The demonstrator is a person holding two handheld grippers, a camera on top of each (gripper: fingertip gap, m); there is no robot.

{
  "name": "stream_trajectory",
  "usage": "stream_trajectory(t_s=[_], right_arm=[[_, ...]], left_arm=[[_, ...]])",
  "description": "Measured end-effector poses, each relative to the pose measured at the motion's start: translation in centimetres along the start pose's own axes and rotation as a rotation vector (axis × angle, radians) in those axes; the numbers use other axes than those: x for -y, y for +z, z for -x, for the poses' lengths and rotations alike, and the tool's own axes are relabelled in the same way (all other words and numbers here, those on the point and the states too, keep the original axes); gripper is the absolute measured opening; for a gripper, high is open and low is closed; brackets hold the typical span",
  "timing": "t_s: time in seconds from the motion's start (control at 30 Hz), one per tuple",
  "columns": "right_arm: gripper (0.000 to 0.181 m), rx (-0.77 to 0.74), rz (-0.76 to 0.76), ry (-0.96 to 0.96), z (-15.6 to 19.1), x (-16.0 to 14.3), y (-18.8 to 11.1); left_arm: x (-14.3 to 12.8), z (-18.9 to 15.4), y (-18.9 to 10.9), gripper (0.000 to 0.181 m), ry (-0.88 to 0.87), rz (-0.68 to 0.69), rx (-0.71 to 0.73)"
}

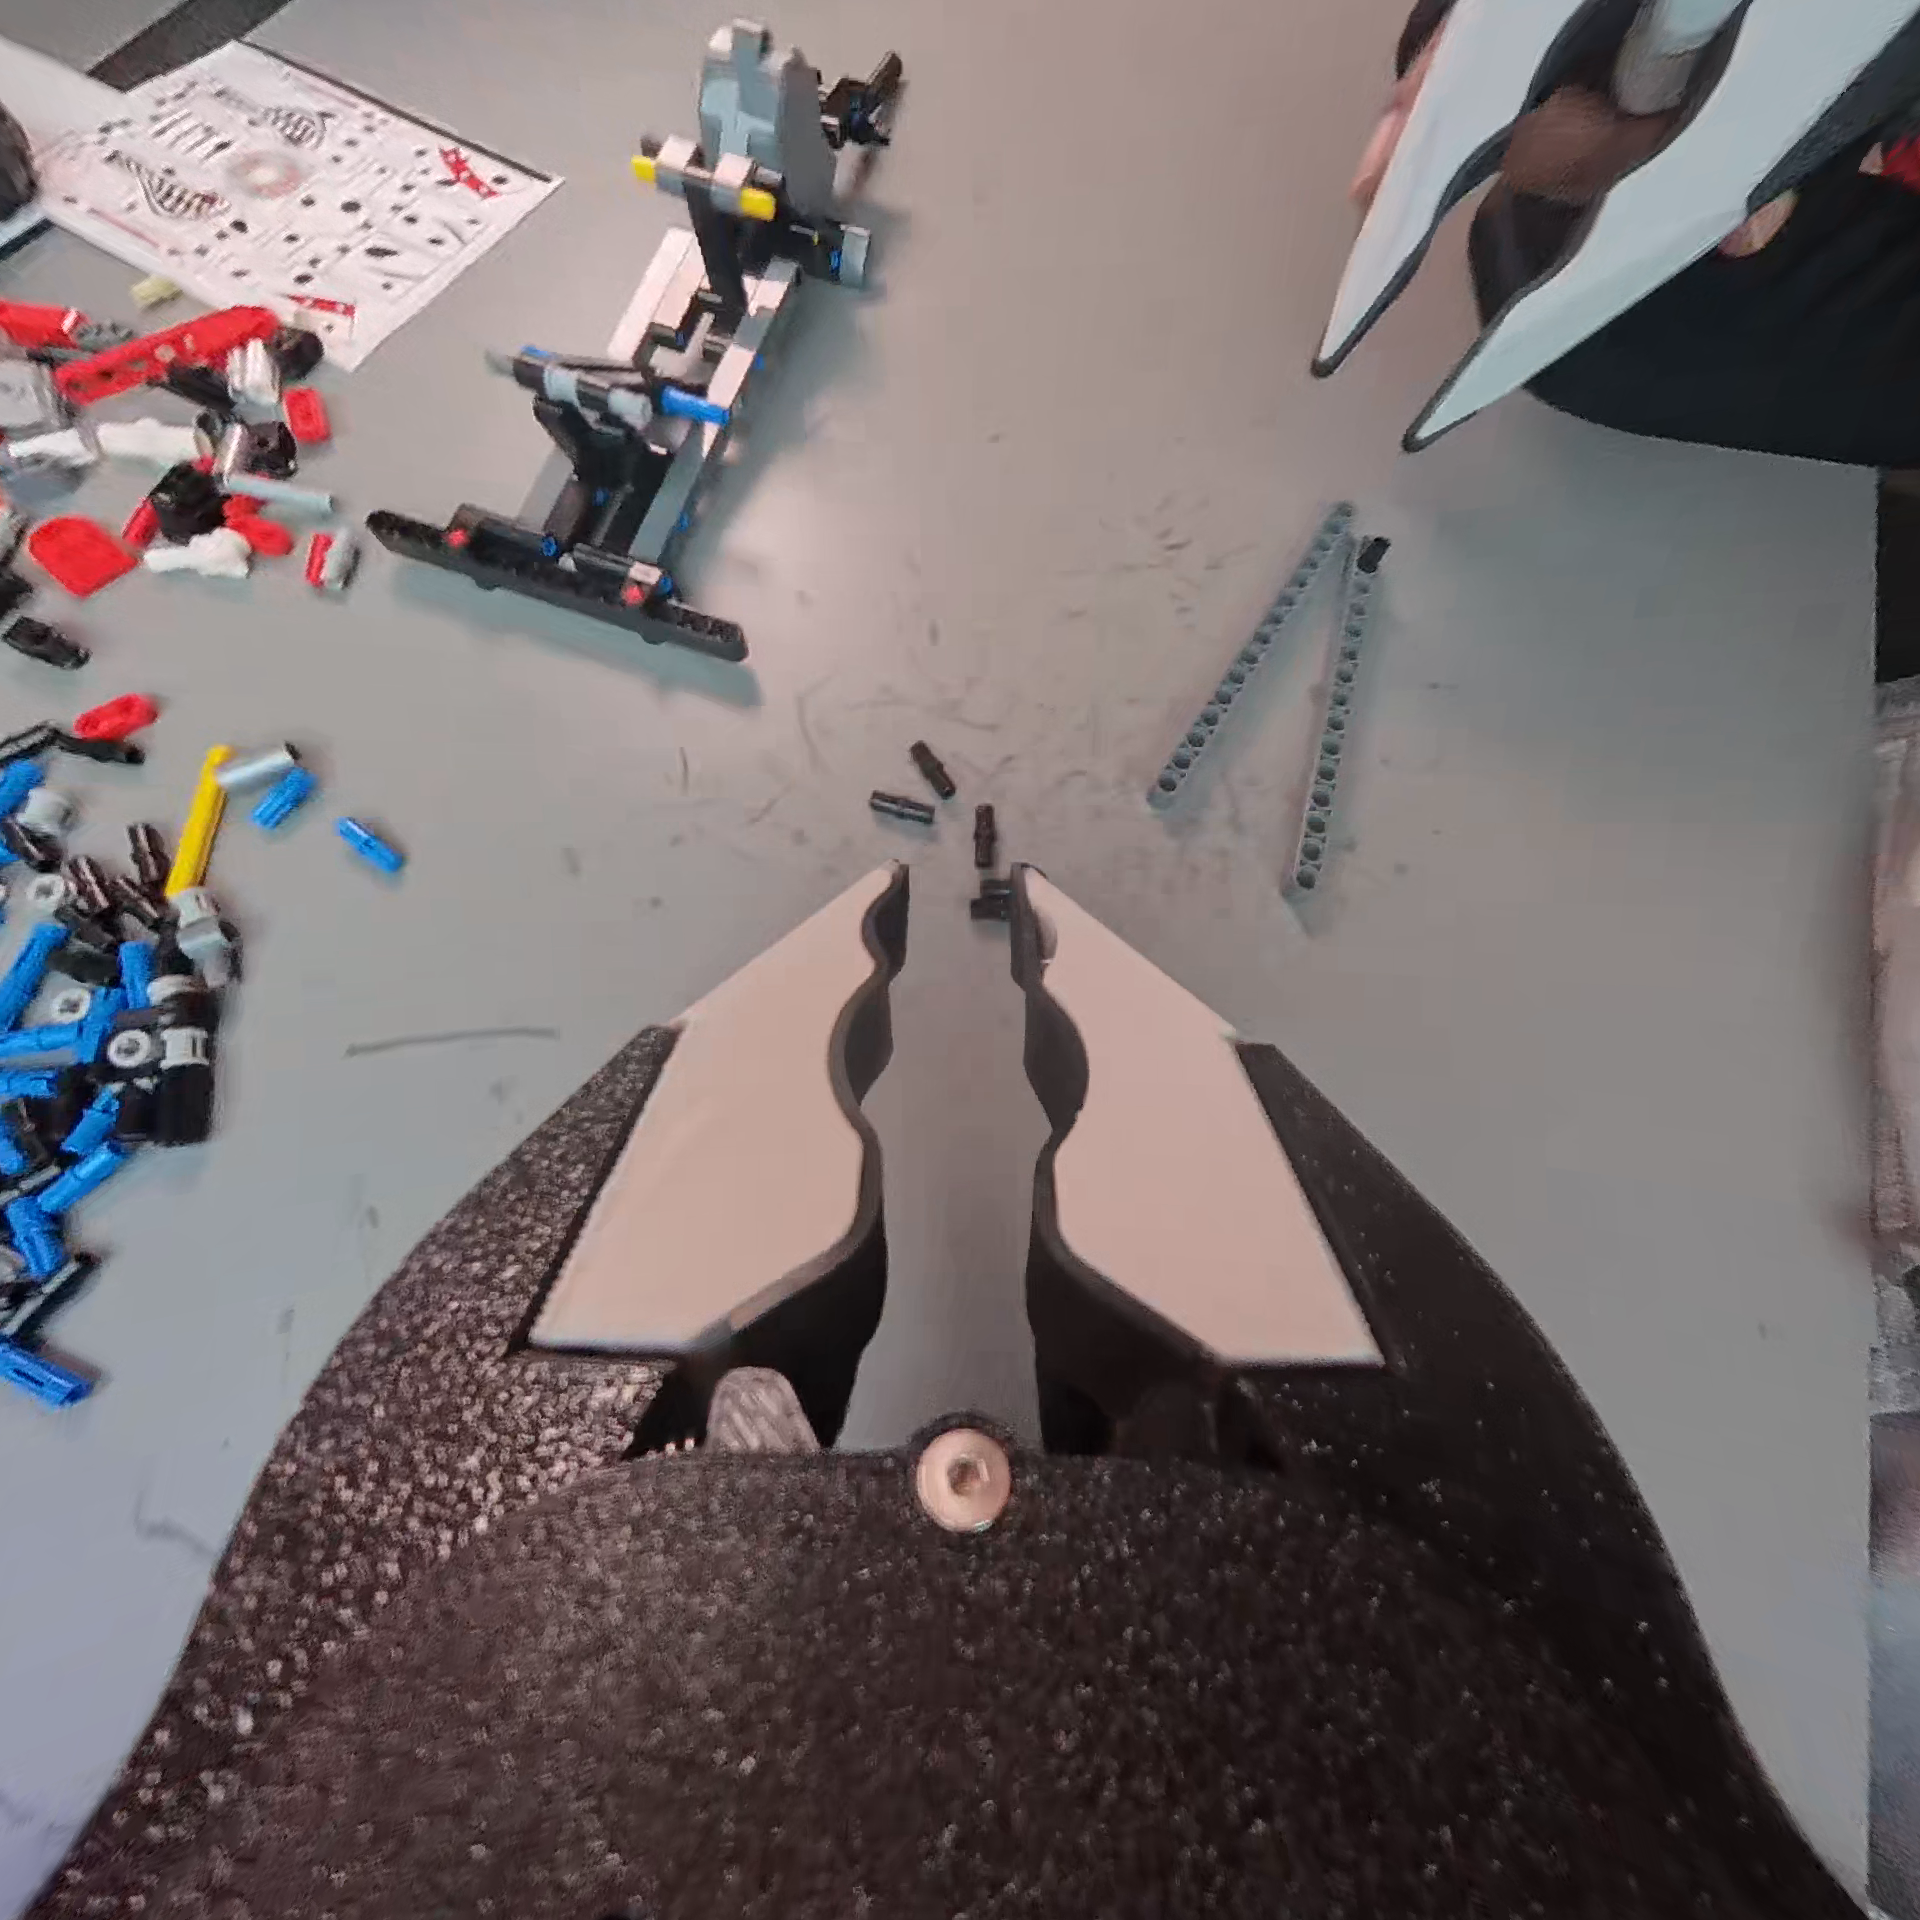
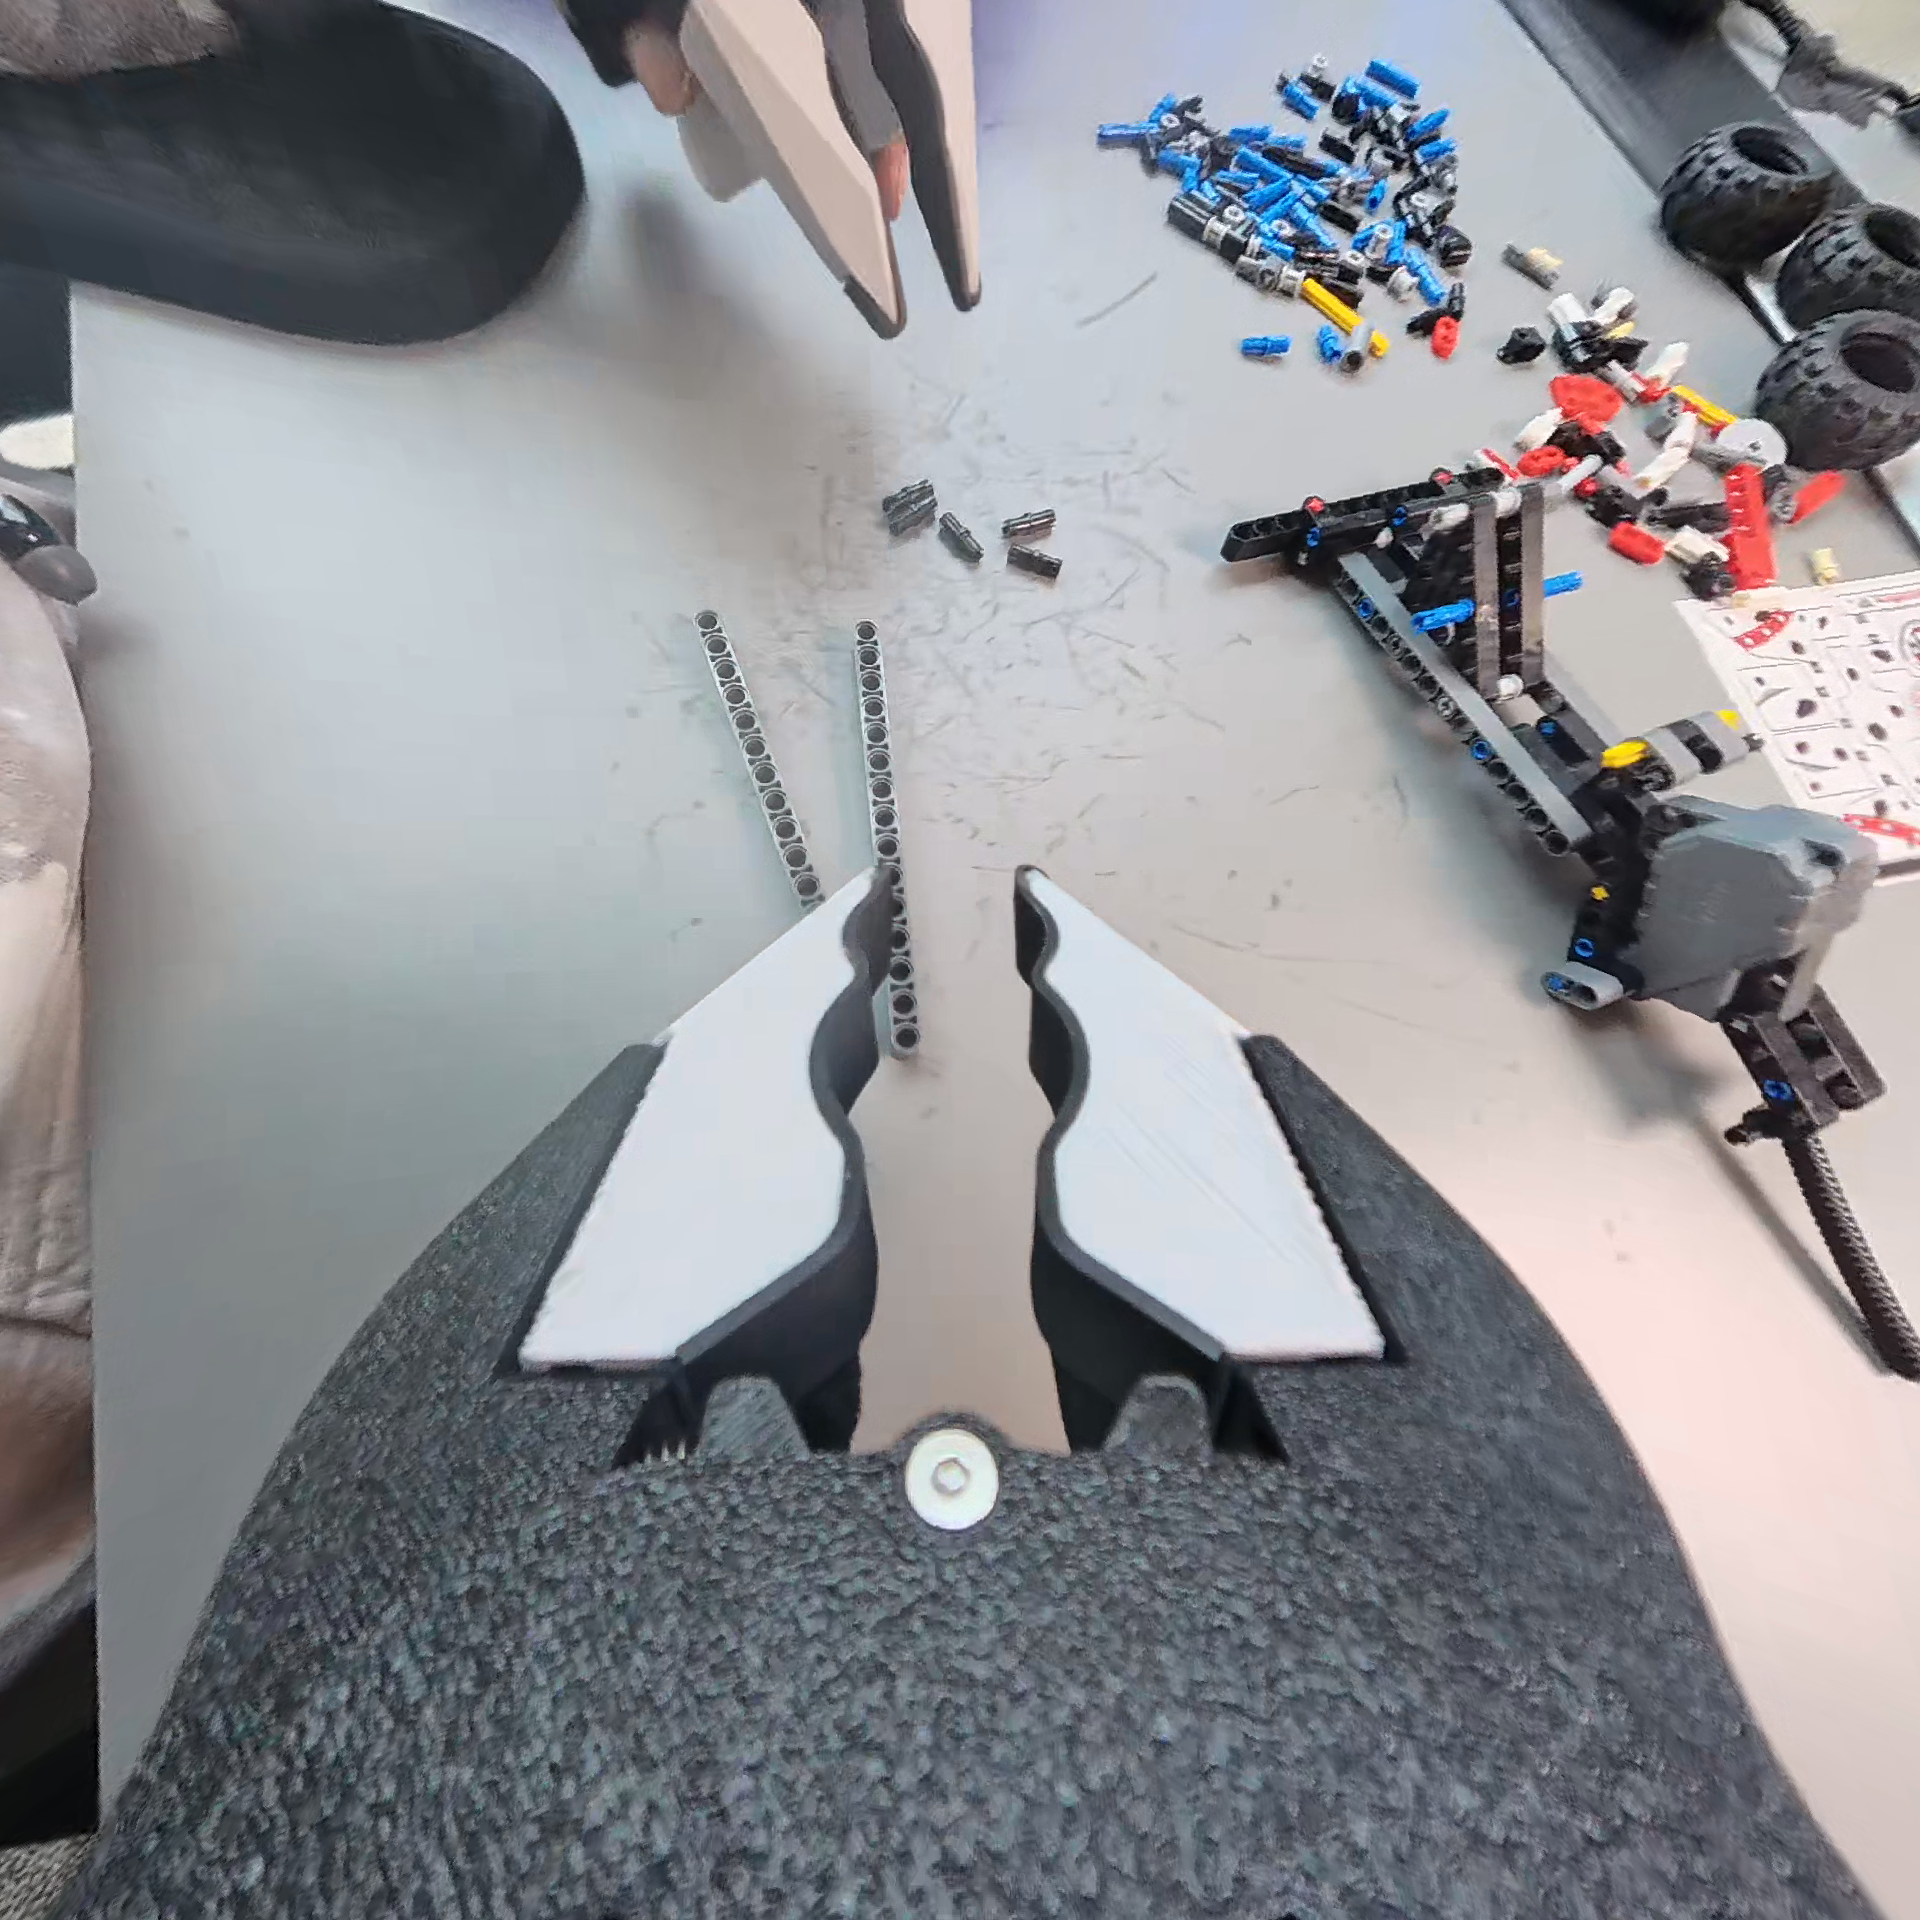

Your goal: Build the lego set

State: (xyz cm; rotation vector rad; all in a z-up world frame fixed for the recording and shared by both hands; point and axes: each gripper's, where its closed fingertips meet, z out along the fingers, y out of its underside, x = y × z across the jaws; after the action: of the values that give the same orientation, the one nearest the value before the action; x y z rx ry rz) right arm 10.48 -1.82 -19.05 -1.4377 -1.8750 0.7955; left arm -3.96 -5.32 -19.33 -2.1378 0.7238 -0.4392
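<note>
The left tool (image 1: 956,868), parted and empty, hovers over small black plastic connector pins (image 1: 914,784) on the grey surface (image 1: 1039,364); the right tool (image 2: 951,873), also parted and empty, straddles one long grey perforated beam (image 2: 883,810). The pins could roll if nudged.

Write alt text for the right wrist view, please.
The open right gripper hovers over a grey table, above two long grey beams. Beyond lie black pins, with a half-built model at right.

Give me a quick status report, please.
Left claw open over black pins. Right claw open by grey beams. Frame untouched. Nothing blocking.
</note>
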Motion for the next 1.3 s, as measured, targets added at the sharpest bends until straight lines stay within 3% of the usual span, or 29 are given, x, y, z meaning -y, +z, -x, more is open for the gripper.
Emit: stream_trajectory(t_s=[0.17,0.4,0.73,0.83,1.03,1.3], right_arm=[[0.022,-0.022,-0.011,-0.029,0.3,-0.7,-0.1],[0.021,-0.046,-0.037,-0.027,0.0,-1.0,-0.6],[0.019,-0.077,-0.088,-0.054,0.2,0.1,-0.9],[0.019,-0.080,-0.168,-0.053,0.7,1.9,-1.0],[0.023,-0.153,-0.268,-0.196,1.1,5.8,-0.9],[0.021,-0.231,-0.204,-0.537,2.8,8.6,1.2]], left_arm=[[-2.2,-0.2,1.9,0.021,0.022,0.107,-0.010],[-3.0,-0.7,3.3,0.024,0.060,0.164,0.005],[-3.1,-0.2,2.9,0.017,0.031,0.184,0.029],[-1.4,0.1,1.5,0.017,-0.051,0.076,-0.006],[4.1,-2.6,-0.5,0.017,-0.275,-0.245,-0.275],[6.7,-8.9,0.3,0.016,-0.440,-0.311,-0.664]])
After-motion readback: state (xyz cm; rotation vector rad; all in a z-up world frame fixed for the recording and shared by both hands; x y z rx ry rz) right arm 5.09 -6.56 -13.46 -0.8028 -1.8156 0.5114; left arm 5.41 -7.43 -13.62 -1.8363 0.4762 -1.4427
